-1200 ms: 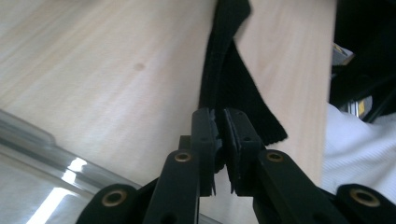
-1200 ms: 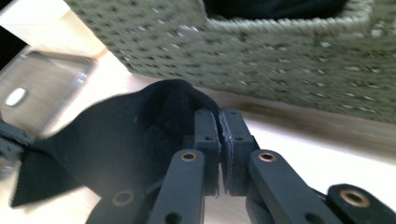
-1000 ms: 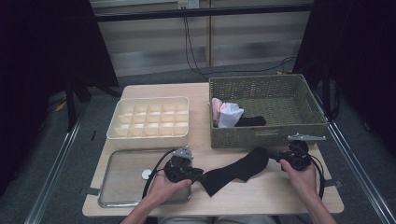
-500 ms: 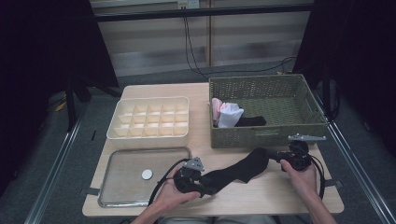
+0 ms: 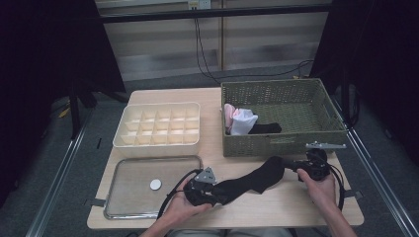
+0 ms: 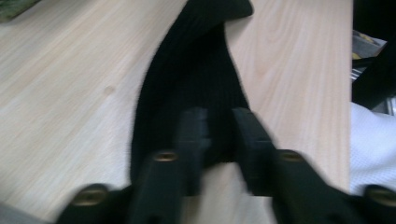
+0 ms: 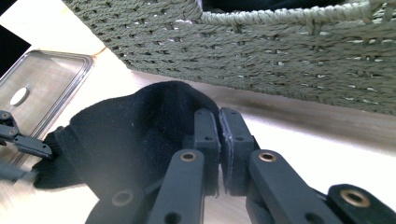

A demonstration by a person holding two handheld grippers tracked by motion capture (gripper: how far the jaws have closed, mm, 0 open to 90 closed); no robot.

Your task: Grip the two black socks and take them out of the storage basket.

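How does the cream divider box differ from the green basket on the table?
The box is cream, smooth, shallow and split into small empty cells; the basket is green, woven, deeper, bigger and undivided, with socks inside. Both are open-topped rectangles side by side on the table.

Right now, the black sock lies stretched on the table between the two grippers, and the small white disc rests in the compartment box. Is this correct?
Not quite. The black sock does lie between the left gripper and the right gripper, but the small white disc rests in the clear tray, not in the compartment box. The high view shows it.
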